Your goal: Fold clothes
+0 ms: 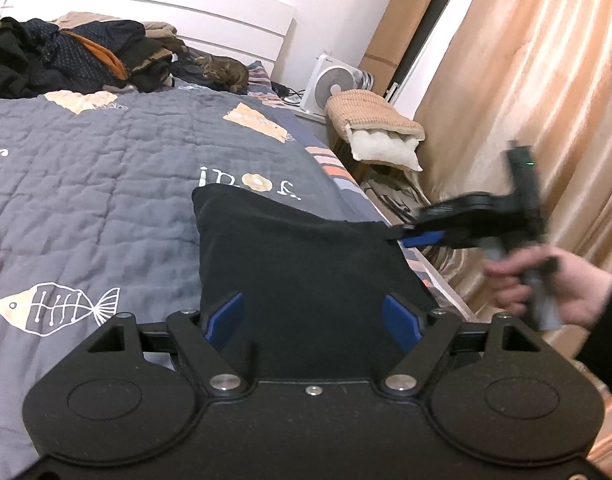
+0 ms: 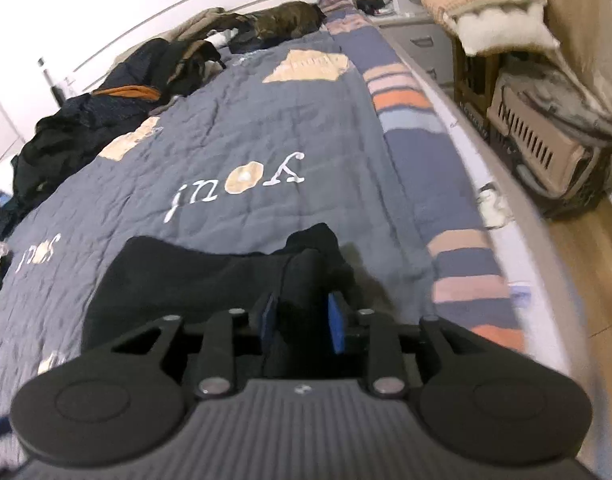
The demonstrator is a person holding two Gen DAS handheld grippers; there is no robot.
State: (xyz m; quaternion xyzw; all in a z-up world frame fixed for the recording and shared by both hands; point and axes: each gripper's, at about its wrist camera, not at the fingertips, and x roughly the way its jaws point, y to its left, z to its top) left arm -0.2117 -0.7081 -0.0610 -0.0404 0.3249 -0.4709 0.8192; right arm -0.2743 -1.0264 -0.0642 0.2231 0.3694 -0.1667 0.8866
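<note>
A black garment (image 1: 297, 260) (image 2: 185, 276) lies folded on the grey quilt (image 1: 105, 184) (image 2: 265, 128) near the bed's right edge. My left gripper (image 1: 314, 316) stands open and wide over the garment's near end, its blue pads (image 1: 225, 316) apart on either side of the cloth. My right gripper (image 1: 402, 238) (image 2: 303, 316), held by a hand (image 1: 566, 288), is shut on the garment's right corner. That corner is drawn up in a ridge between the blue pads (image 2: 338, 320).
A heap of dark clothes (image 1: 65, 52) (image 2: 105, 108) and a cat (image 1: 225, 70) (image 2: 285, 20) lie by the headboard. Right of the bed stand a fan (image 1: 334, 88), a cushion (image 1: 378, 128), a pet carrier (image 2: 546, 148) and a curtain (image 1: 526, 100).
</note>
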